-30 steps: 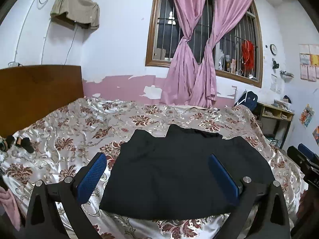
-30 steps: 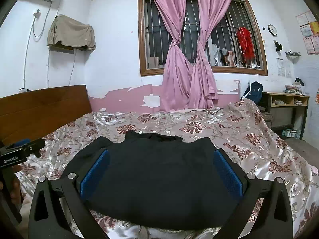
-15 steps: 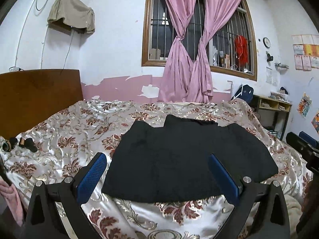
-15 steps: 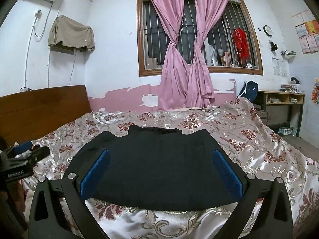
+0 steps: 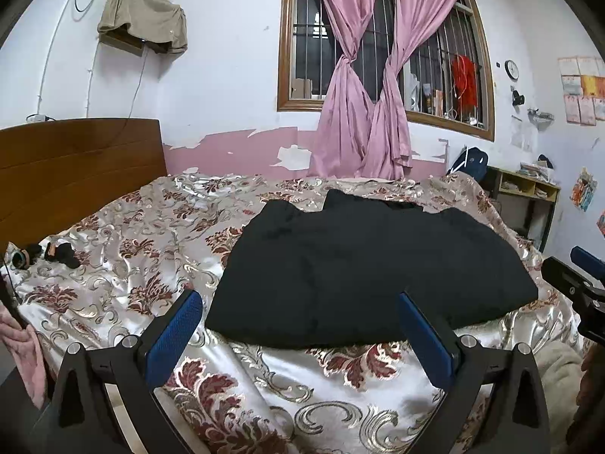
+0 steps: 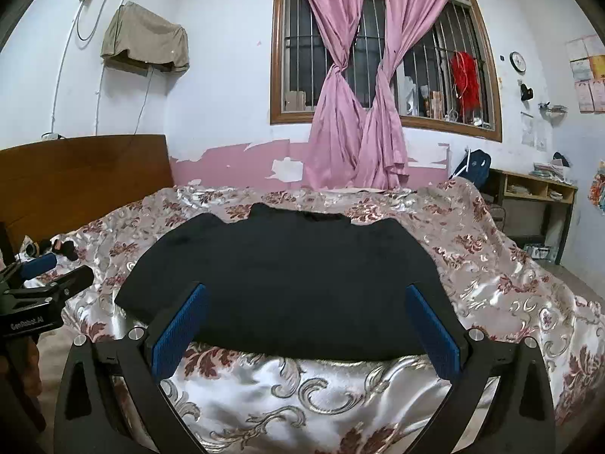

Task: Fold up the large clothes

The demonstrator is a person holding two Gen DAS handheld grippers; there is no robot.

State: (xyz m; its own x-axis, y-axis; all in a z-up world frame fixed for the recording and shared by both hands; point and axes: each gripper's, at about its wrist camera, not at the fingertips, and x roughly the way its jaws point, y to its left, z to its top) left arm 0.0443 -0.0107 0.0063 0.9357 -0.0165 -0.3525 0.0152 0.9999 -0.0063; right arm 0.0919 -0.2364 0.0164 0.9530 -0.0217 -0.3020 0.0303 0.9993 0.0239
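A black garment (image 5: 363, 265) lies folded flat on the flowered bedspread (image 5: 151, 265); it also shows in the right wrist view (image 6: 295, 276). My left gripper (image 5: 298, 325) is open and empty, held back from the garment's near edge. My right gripper (image 6: 306, 321) is open and empty, just short of the garment's near edge. The right gripper shows at the right edge of the left wrist view (image 5: 578, 283). The left gripper shows at the left edge of the right wrist view (image 6: 41, 283).
A wooden headboard (image 5: 75, 174) stands at the left. Small dark items (image 5: 56, 253) lie on the bed near it. A pink cloth (image 5: 26, 359) hangs at the lower left. A wooden shelf (image 6: 537, 204) stands at the right, pink curtains (image 6: 359, 94) behind.
Both grippers have pulled back and away from the garment, which now lies farther ahead with more bedspread showing in front. Both stayed open.
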